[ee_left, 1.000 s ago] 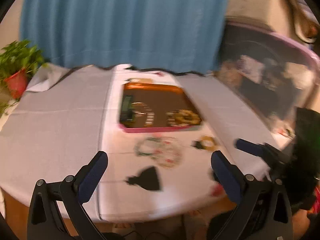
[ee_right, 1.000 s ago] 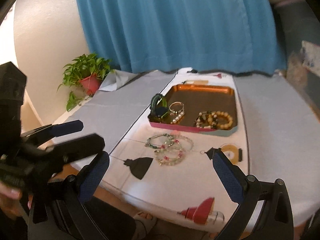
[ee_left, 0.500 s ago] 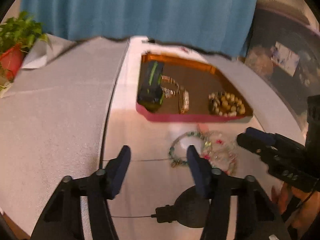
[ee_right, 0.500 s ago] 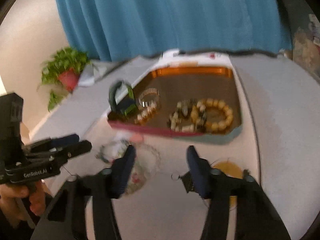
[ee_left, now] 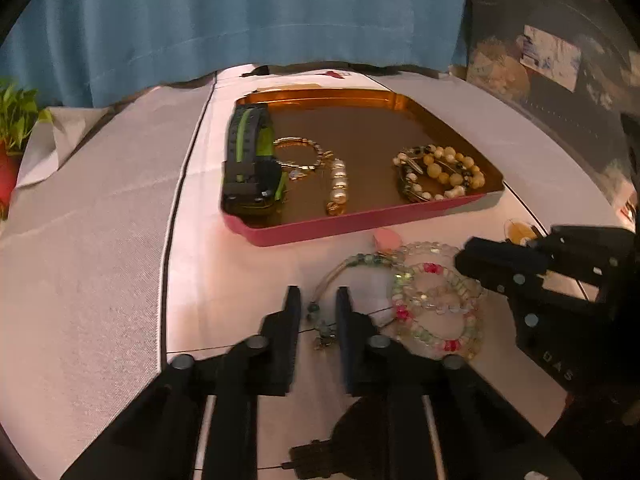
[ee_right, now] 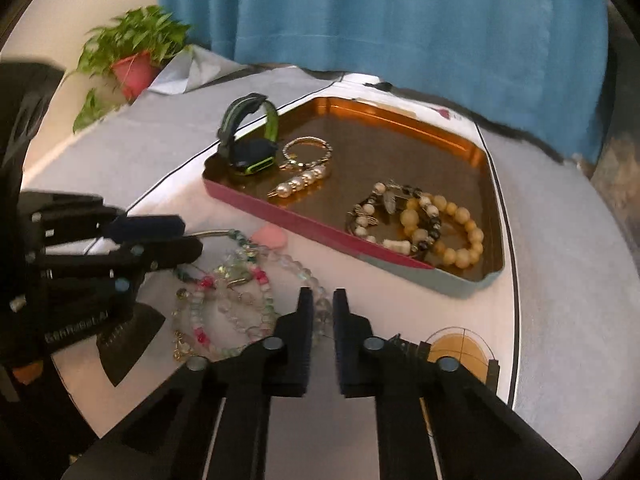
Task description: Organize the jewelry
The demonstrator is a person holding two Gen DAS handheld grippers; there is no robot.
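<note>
Between the narrowed jaws of the left gripper [ee_left: 316, 300] sits the near end of the green-beaded bracelet [ee_left: 352, 268], its clasp and small dangling charm right in the slot; the fingers are nearly together but a sliver of gap shows on each side of the strand, so whether they already pinch it I cannot tell. The right gripper [ee_right: 320, 304] is in the same posture, jaws almost closed around the clear-bead loop [ee_right: 316, 300] at the near right edge of the tangled pile, and again the view does not settle whether there is contact. The pile itself, clear, pink and pale green bracelets [ee_right: 224, 296] overlapping one another, lies on the white cloth directly ahead of both tools, with the left tool on its left flank and the right tool on its right flank. The green strand runs away from the left tool, arcing forward and to the right toward the tray, so a lift from this end would likely drag it lengthwise out of the heap; the left hand is the nearer one for that piece. Just beyond the pile a small pink piece [ee_left: 386, 239] lies beside the pink wall of the tray [ee_left: 360, 224]. Farther in, the tray holds a black and green watch [ee_left: 250, 160], a pearl strand [ee_left: 338, 188] and amber bead bracelets [ee_left: 440, 176]
</note>
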